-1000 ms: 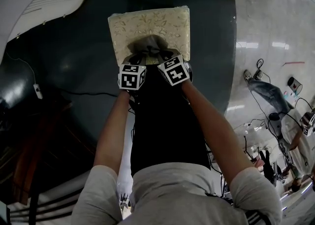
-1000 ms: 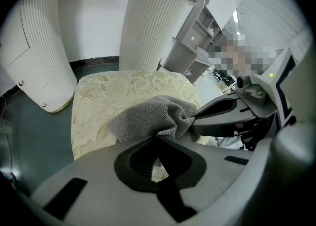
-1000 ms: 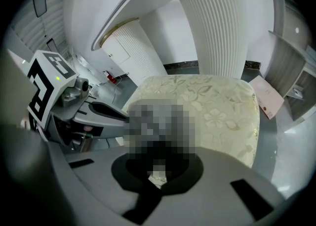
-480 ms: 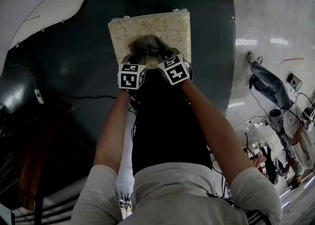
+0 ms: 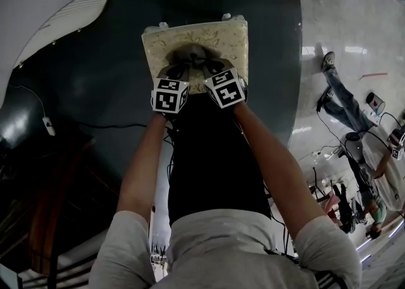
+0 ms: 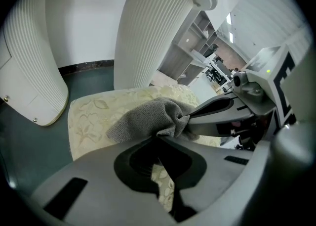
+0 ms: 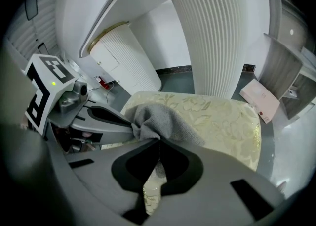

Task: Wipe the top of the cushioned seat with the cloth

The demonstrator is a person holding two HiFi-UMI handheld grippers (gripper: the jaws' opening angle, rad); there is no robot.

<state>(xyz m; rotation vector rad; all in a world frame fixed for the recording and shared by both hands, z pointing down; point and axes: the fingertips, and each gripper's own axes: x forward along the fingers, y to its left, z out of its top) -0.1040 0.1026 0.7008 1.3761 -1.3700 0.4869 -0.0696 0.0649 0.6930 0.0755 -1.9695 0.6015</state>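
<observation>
The cushioned seat is square, cream with a pale floral pattern, and stands on the dark floor ahead. A grey cloth lies bunched on its near half. Both grippers hold it side by side: my left gripper and my right gripper are each shut on a fold. From the left gripper view the cloth spreads over the seat beyond the left gripper. The right gripper view has the cloth on the seat, pinched at the right gripper.
A ribbed white column rises just behind the seat, and a ribbed white curved wall runs at the left. A flat pink box lies on the floor to the right. A person walks on the glossy floor at the right.
Both grippers and the cloth have slid a little farther onto the seat, away from me. The person at the right has walked on.
</observation>
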